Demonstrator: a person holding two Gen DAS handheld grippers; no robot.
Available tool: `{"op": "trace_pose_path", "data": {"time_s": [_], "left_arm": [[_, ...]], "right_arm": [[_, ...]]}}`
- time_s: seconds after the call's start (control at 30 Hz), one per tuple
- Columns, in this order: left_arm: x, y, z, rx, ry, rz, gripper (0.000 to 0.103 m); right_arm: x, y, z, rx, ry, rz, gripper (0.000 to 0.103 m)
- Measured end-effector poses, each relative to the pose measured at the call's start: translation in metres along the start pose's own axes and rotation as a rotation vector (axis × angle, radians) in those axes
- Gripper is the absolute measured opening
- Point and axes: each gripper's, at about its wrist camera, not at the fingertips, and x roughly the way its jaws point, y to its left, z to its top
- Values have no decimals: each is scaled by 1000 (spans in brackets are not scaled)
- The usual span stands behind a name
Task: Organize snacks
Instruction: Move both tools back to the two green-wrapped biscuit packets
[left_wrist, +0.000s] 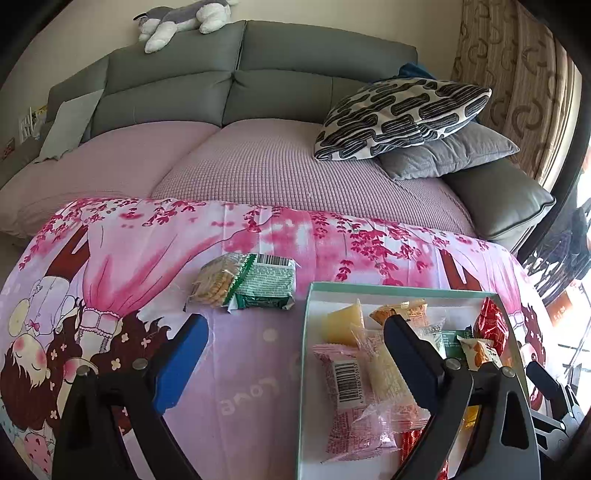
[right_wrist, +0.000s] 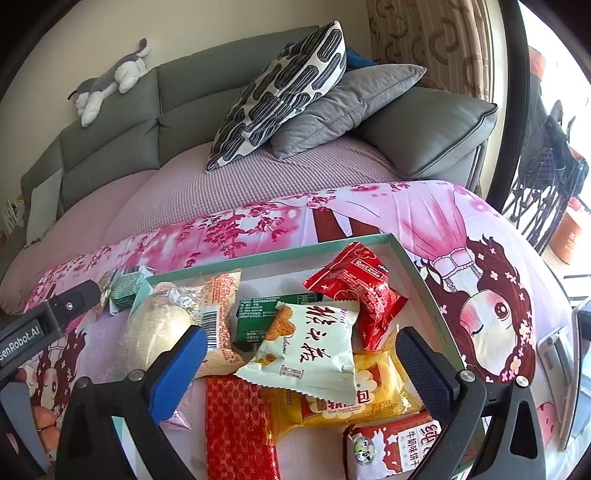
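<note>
**Both grippers hovering wide, choosing the next snack**

Right gripper (right_wrist: 301, 354) is gaping empty over the white pastry packet (right_wrist: 308, 345) in the tray (right_wrist: 424, 273): straddle it squarely. Left gripper (left_wrist: 295, 339), also wide, is eyeing the green biscuit packet (left_wrist: 264, 286) at eleven o'clock, outside.

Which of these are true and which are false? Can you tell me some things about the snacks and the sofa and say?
1. A green cracker packet lies on the cloth outside the box. True.
2. The box is empty. False: it holds many packets, among them a red packet.
3. A plush dog lies on top of the sofa back. True.
4. The right gripper squeezes the white packet. False: its fingers stand wide open, gripping nothing.
5. The patterned cushion lies on the floor. False: it rests on a grey cushion.
</note>
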Motion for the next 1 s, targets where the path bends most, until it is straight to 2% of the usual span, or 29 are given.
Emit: {"op": "trace_pose_path", "data": {"time_s": [0.1,0.37,0.57,0.73,1.0], "left_arm": [[-4,16,4,-27,-20,0,96],[-8,75,12,-116,-23,141,96],[-12,110,13,-177,-19,184,96],[-11,122,14,-202,-6,175,96],[9,128,16,-229,55,99,96]], "right_arm": [[-1,10,1,-15,4,25,103],[-5,56,-1,-97,-2,92,103],[-3,86,-5,-142,7,129,103],[-1,102,-6,-168,9,141,103],[11,117,3,-175,17,133,103]]}}
